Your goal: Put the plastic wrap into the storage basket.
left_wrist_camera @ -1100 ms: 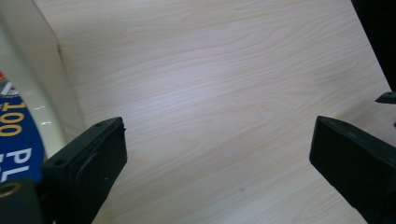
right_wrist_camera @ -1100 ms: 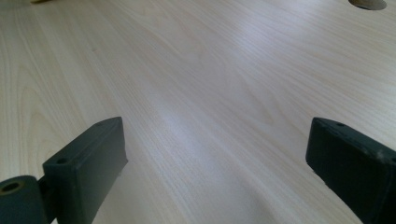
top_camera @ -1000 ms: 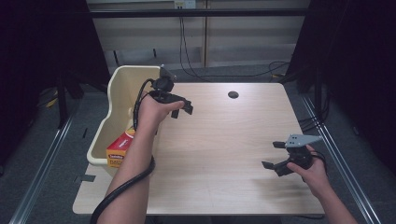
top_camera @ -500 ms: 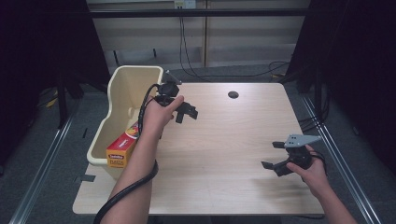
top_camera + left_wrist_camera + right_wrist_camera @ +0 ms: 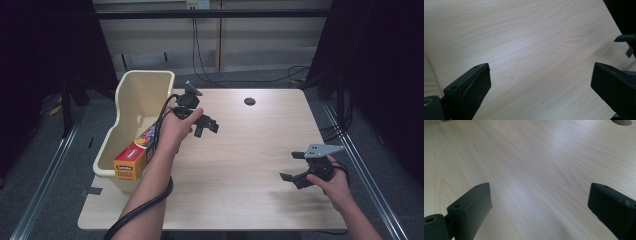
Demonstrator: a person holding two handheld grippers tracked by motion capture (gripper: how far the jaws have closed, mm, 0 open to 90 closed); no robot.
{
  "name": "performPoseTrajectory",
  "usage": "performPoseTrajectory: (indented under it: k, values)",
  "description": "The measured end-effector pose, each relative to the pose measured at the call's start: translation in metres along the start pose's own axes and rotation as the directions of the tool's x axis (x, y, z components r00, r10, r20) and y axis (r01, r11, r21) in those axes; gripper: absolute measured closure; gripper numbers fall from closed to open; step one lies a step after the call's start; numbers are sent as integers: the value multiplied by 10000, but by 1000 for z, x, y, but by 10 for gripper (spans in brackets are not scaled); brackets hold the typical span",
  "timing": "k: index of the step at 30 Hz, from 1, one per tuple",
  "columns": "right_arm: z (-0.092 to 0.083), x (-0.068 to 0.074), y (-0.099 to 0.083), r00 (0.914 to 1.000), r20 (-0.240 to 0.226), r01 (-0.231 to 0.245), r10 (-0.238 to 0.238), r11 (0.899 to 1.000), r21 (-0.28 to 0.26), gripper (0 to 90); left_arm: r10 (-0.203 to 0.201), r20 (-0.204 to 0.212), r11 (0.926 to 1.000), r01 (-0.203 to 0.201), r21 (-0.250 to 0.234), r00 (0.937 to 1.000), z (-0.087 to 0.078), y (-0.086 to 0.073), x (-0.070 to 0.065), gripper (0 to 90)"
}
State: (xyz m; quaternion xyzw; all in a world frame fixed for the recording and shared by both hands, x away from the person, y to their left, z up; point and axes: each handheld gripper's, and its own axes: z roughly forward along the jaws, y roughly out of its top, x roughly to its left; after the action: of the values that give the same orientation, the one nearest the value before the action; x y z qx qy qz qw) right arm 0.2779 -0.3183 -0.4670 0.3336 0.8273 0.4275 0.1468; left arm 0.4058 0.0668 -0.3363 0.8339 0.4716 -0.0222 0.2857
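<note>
At the left edge of the table [image 5: 240, 150] stands a cream plastic bin [image 5: 131, 100], and in its near end lies an orange and yellow carton [image 5: 134, 156], the thing closest to the left gripper [image 5: 207, 126]. The carton rests tilted, its long axis running from the bin's near corner up and away toward the table's middle, with its printed short end facing the person. The rest of the bin is bare as far as the high view shows.

Just right of the bin, the left gripper hovers above the table, its fingers released and spread wide, grasping nothing; its cable loops down around the forearm. The left gripper view looks past the two black fingers [image 5: 471, 87] at bare pale wood, with the other gripper's grey plate at the far right edge.

Well apart, near the table's right front corner, the right gripper [image 5: 296, 167] sits low in the right hand [image 5: 332, 182], fingers likewise wide apart and empty. The right gripper view adds the grain of the table [image 5: 531, 170] between its fingers [image 5: 471, 205] and the round cable hole [image 5: 622, 122], which the high view places at the far middle of the table.
</note>
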Motion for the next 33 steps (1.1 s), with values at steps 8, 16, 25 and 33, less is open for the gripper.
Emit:
performPoseTrajectory:
  k: [8, 16, 25, 33]
  values:
    - [0, 0, 0, 10000, 7, 40, -40, 10000, 18, 49, 65, 146, 10000, -65, 0, 9999, 12, -7, 0, 28]
    - [-1, 0, 0, 10000, -29, 25, -25, 10000, 4, 48, 14, 290, 10000, -16, 61, 9996, 22, -16, 1, 29]
    - [0, 0, 0, 10000, 18, 14, -14, 10000, 8, 49, 308, 445, 9993, -317, 188, 9985, 36, -26, -3, 30]
    - [-1, 0, 0, 10000, -11, 45, -45, 10000, 21, 49, 399, 697, 9986, -422, 312, 9968, 47, -34, -4, 30]
